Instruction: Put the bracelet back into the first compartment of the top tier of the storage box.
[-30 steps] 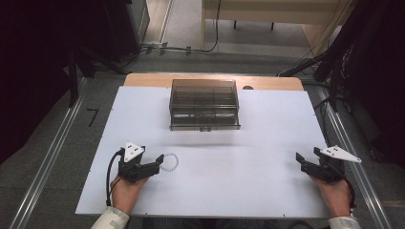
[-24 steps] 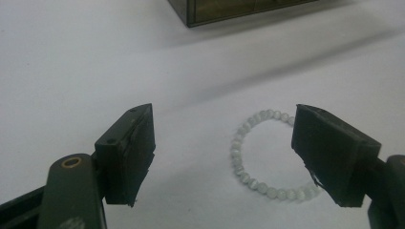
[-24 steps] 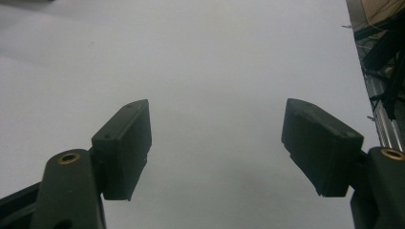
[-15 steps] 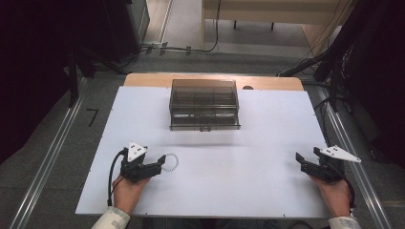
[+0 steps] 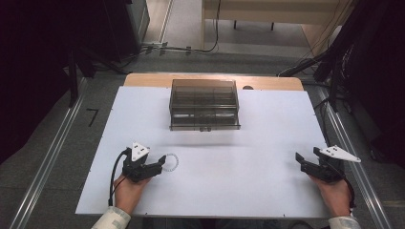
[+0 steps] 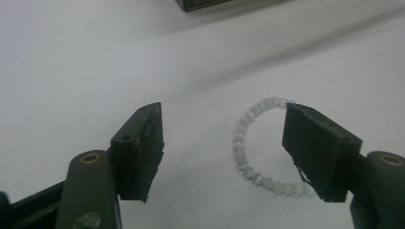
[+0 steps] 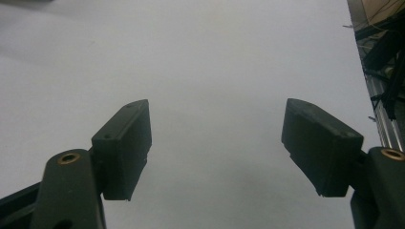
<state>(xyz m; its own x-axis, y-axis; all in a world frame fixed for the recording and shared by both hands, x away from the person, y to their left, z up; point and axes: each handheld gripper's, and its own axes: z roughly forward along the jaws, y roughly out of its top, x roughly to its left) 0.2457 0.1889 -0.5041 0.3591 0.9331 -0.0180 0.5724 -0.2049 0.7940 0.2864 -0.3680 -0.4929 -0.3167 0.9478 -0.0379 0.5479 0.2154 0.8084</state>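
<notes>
White beads form a small bracelet (image 6: 260, 143) lying flat on the white surface (image 5: 239, 167), near the left edge and nearer than the box (image 5: 204, 105). The left claw (image 6: 229, 148) sits low over it, about half open; its jaws have just been closing. In the left gripper view one jaw stands in front of the bracelet's right side, the other is well apart on bare surface, so the loop's left arc lies between them. Neither pad presses on the beads, as far as I can tell. In the high view the left claw (image 5: 160, 163) points right at the bracelet (image 5: 170, 162).

On the near right, the right claw (image 5: 305, 157) is wide open and holds nothing, with bare surface between its jaws.

A smoky, see-through box stands at the far middle, closed. No readable writing or labels show anywhere.
</notes>
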